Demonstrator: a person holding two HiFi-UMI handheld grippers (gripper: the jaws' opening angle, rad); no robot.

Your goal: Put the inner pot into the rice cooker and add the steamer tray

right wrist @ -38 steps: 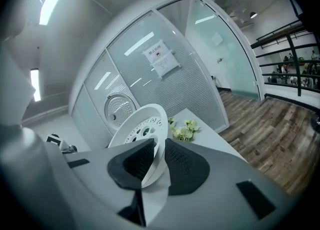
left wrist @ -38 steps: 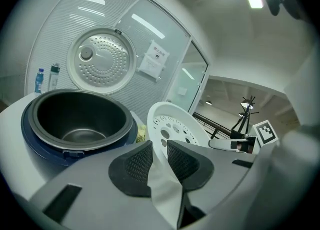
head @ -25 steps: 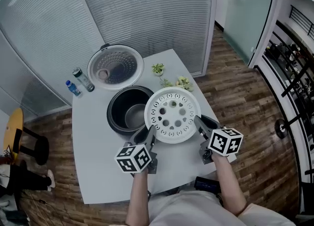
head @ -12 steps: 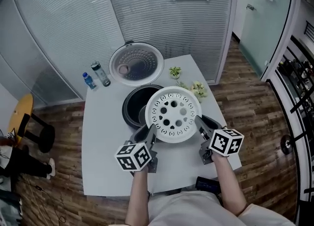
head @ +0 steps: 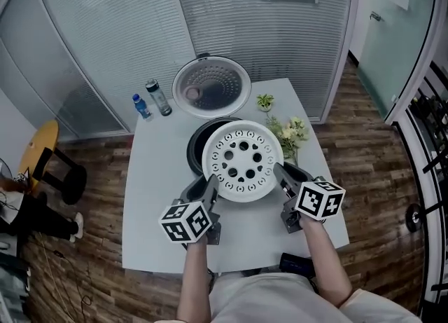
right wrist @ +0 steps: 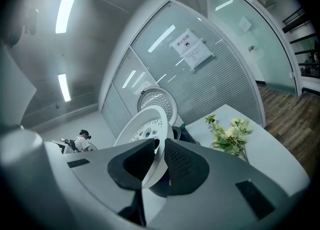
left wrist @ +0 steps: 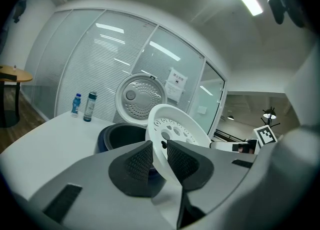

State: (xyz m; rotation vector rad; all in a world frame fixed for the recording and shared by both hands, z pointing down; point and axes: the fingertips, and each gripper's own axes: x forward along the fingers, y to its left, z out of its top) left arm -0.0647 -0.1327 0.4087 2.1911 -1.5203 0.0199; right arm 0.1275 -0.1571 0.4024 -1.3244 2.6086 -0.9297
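Right now, in the head view, you hold the white steamer tray between both tools. Your left gripper pinches its near-left rim and your right gripper pinches its near-right rim. The tray sits over the open rice cooker and hides most of its dark mouth. The lid stands raised behind it on the white table. Two bottles stand left of the lid, and flowers lie right of the cooker.

In the left gripper view, both pads clamp the tilted tray's rim, with the cooker just beyond.

In the right gripper view, the jaws likewise grip the tray's rim, with the flowers off to the right.
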